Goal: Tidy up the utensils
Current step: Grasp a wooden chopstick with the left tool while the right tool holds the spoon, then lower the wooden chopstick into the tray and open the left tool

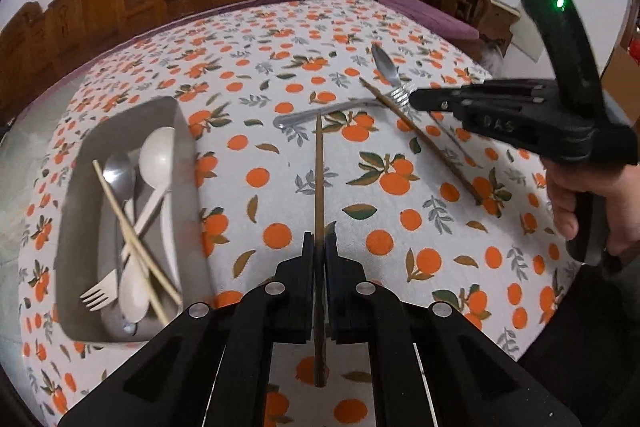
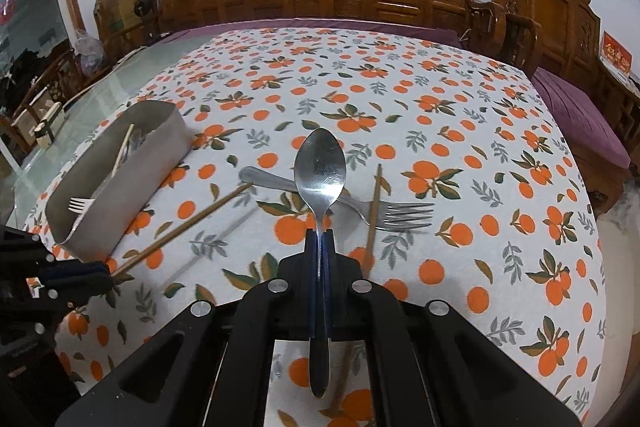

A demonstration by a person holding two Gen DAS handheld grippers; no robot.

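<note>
Utensils: stiff, light brown chopstick (image 1: 319, 187) pinched near one end in left gripper (image 1: 319, 243), slick steel spoon (image 2: 320, 171) clamped mid-handle in right gripper (image 2: 320, 239), both held above the table (image 2: 500, 227) right of the grey tray (image 1: 76, 195).

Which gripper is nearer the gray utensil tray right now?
Left. The left gripper, shut on a brown chopstick, sits just right of the gray tray. The right gripper, shut on a metal spoon, is farther right, over the fork.

Both grippers are matte black plastic: the left gripper (image 1: 319, 241) has blue finger pads and round silver screws (likewise the right gripper (image 2: 320, 237)).
</note>
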